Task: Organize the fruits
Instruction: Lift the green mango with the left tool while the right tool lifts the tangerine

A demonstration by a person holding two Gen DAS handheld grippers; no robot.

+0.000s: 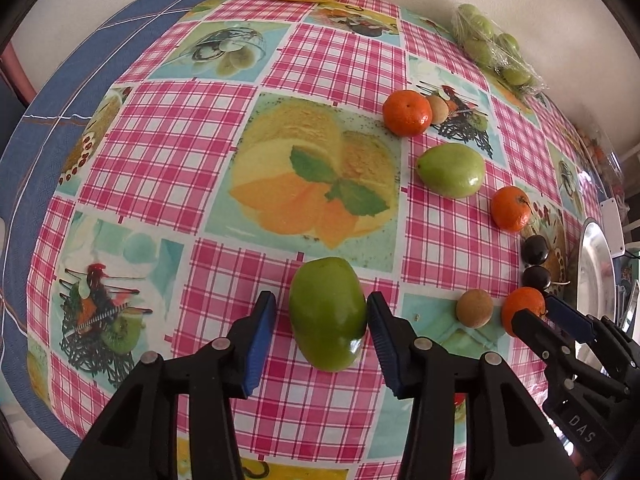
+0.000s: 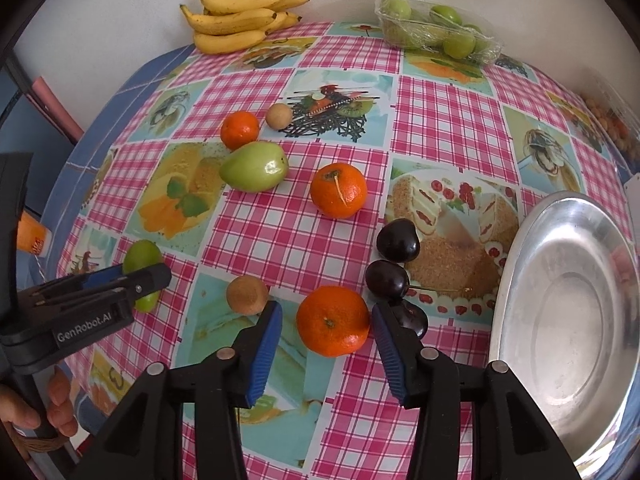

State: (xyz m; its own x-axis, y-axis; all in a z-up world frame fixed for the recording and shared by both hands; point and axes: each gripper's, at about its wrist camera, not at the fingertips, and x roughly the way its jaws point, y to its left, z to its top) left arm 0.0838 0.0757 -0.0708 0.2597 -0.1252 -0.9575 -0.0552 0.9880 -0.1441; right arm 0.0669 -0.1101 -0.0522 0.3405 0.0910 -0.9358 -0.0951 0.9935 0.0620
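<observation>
My left gripper (image 1: 322,320) is open around a green fruit (image 1: 328,314) lying on the checked tablecloth; the right pad touches it, the left pad stands a little off. My right gripper (image 2: 328,326) is open around an orange mandarin (image 2: 333,321), pads just clear of it. In the left wrist view the right gripper (image 1: 538,312) shows at the right edge around that mandarin (image 1: 522,306). In the right wrist view the left gripper (image 2: 132,276) shows at the left around the green fruit (image 2: 142,258). A silver plate (image 2: 568,320) lies at the right.
Loose on the cloth: a second green fruit (image 2: 254,166), two more mandarins (image 2: 339,190) (image 2: 240,130), dark cherries (image 2: 398,240), a brown round fruit (image 2: 247,294) and a smaller one (image 2: 277,116). Bananas (image 2: 236,18) and a wrapped tray of green fruits (image 2: 438,28) stand by the wall.
</observation>
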